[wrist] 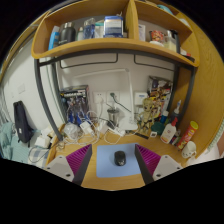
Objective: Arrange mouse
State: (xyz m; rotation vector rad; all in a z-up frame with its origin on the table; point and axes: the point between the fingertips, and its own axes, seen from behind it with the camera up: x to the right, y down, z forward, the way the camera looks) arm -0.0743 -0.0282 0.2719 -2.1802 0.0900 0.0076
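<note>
Small dark oval mouse (120, 158) resting on the orange wooden desk (117, 175), mid-surface, well short of the cluttered back edge. Hand-held gripper (118, 160) spread wide, holding nothing, pink-padded fingers (80, 158) flanking the mouse with gaps. Best closed evenly, centred, low on its sides.

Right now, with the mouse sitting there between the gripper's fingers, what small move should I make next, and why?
Probably ease the gripper forward a little and then close it. The dark mouse rests on the wooden desk between the open fingers, with a gap at each side, so nothing grips it yet.
</note>
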